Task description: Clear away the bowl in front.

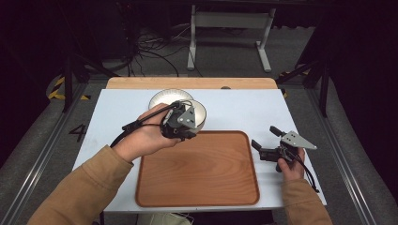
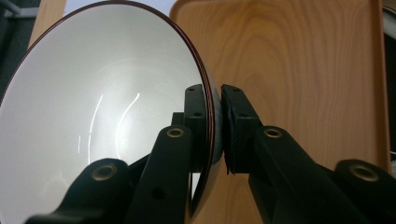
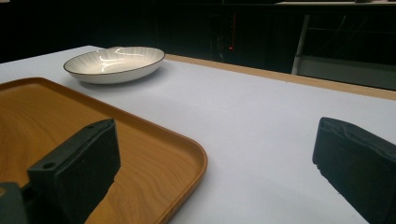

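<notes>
Pale blue table, wooden tray, dark room

tan sleeves, black claws, grey plates

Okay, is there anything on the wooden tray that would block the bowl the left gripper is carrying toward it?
Nothing visible does. The left gripper is shut on the rim of the bowl, held at the far edge of the wooden tray, whose surface is bare. The second bowl sits behind on the table, and the right gripper stays off the tray's right side.
</notes>
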`<action>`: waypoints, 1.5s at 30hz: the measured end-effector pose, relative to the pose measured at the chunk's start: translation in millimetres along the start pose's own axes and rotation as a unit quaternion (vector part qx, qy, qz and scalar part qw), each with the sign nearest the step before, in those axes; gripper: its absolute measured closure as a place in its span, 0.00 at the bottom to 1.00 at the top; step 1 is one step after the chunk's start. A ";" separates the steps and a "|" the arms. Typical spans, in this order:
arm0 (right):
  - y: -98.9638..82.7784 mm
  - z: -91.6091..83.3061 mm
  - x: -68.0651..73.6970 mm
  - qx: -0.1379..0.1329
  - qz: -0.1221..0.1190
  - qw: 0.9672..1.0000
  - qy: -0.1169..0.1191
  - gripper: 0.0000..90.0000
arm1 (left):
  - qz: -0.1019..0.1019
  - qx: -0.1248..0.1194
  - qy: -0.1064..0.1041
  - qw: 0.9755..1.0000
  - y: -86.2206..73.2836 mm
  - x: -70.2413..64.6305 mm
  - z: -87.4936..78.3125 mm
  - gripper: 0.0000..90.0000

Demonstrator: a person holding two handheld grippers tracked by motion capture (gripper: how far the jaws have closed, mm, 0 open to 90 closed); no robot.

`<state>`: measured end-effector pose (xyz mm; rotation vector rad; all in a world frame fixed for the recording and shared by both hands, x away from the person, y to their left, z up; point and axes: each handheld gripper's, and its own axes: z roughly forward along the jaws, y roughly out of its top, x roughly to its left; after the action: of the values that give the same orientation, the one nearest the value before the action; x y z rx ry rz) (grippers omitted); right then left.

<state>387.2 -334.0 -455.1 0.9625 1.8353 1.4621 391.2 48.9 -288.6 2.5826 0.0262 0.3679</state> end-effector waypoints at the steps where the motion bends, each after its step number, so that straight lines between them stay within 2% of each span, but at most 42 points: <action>1: 0.0 0.0 0.3 0.000 -0.002 1.000 0.001 0.01 | 0.001 0.000 -0.004 1.000 0.8 -2.2 0.3 0.91; 6: -0.1 0.0 0.4 -0.001 -0.002 1.000 0.001 0.01 | 0.018 0.005 -0.014 1.000 4.5 -9.6 2.0 0.91; 20: -0.3 -0.1 0.5 -0.001 -0.004 1.000 0.001 0.01 | 0.043 0.020 -0.049 0.998 10.2 -25.2 16.6 0.91; 29: -0.5 -0.6 0.2 -0.002 -0.002 1.000 0.001 0.01 | 0.054 0.029 -0.073 0.995 11.0 -33.6 31.2 0.91; 33: -0.6 -0.6 0.3 -0.002 -0.001 1.000 0.001 0.01 | 0.063 0.044 -0.088 0.993 10.0 -37.9 40.1 0.91; 45: -0.6 -0.6 0.2 -0.002 0.000 1.000 0.000 0.01 | 0.064 0.072 -0.111 0.989 4.7 -43.8 63.5 0.91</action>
<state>386.4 -334.2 -455.5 0.9603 1.8313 1.4662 365.6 9.1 -349.7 2.7611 -0.2008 0.1251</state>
